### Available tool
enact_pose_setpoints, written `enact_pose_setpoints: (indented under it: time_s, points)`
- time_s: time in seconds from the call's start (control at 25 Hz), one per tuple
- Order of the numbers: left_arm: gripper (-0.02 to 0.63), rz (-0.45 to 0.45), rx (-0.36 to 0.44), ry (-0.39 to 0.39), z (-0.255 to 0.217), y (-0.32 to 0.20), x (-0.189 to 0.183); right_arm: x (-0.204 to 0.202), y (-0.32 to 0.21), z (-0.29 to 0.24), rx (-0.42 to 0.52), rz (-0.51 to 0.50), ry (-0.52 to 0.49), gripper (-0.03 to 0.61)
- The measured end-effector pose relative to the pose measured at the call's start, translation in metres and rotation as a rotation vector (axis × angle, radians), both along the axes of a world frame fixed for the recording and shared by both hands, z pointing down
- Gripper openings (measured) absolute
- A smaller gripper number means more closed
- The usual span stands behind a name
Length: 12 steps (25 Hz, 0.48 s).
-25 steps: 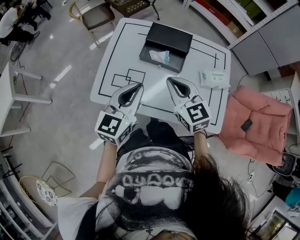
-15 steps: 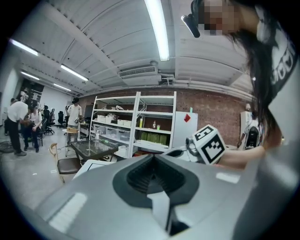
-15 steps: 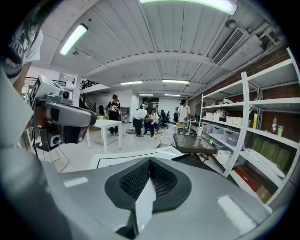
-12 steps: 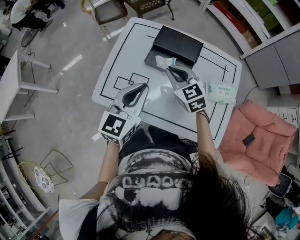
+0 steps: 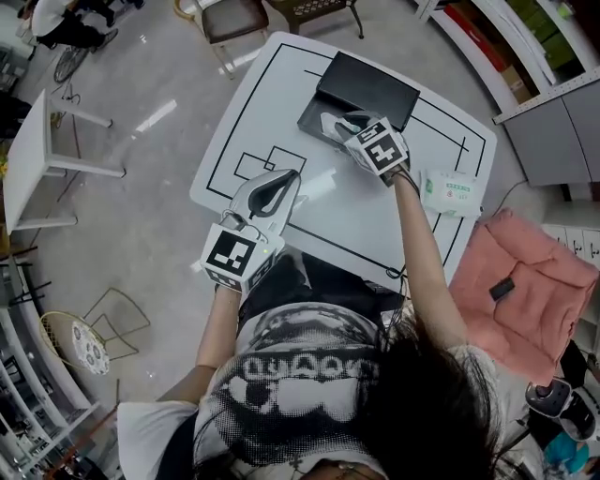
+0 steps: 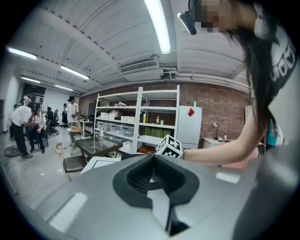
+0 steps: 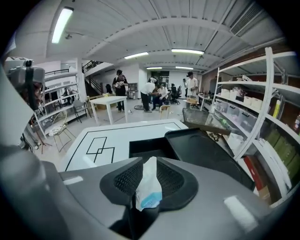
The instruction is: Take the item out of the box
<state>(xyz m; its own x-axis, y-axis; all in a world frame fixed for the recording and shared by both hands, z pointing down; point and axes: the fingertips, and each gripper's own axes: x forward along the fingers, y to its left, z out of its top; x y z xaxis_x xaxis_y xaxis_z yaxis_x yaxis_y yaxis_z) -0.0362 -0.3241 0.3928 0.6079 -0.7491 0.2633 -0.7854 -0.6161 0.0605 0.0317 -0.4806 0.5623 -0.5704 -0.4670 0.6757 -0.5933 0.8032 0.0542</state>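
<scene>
An open black box (image 5: 367, 89) lies at the far side of the white table (image 5: 366, 211), its lid folded back. A white and blue packet (image 7: 149, 190) stands upright in its tray (image 7: 150, 147). My right gripper (image 5: 335, 123) reaches into the tray. Its jaws are opening, one on each side of the packet (image 5: 329, 120), and I see no pad pressing on it. The right gripper (image 7: 147, 183) looks along the packet toward the lid. My left gripper (image 5: 286, 178) hovers over the table's near side, shut and empty. The left gripper view shows its own jaws (image 6: 154, 180) and the right forearm.
A pack of wipes (image 5: 453, 190) lies at the table's right edge. Black line markings (image 5: 267, 164) run across the tabletop. A pink cushion (image 5: 544, 281) sits to the right, a chair (image 5: 234, 19) behind the table, another white table (image 5: 28, 159) at the left.
My right gripper has travelled from the table's near edge forward into the box and now has its jaws around the packet. The left gripper has stayed roughly in place.
</scene>
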Motion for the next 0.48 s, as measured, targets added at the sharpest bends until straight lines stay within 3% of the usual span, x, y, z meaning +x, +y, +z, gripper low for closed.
enact_pose_setpoints:
  time_s: [0.16,0.48]
  points:
    - [0.0,-0.005,-0.004,-0.007,0.003,-0.001,-0.002,-0.004,-0.006,0.035,-0.084,-0.034,0.061,0.114]
    - [0.0,-0.034,-0.015,-0.007,0.006,-0.005,-0.015,-0.006,-0.011,0.069,-0.138,-0.042,0.154,0.114]
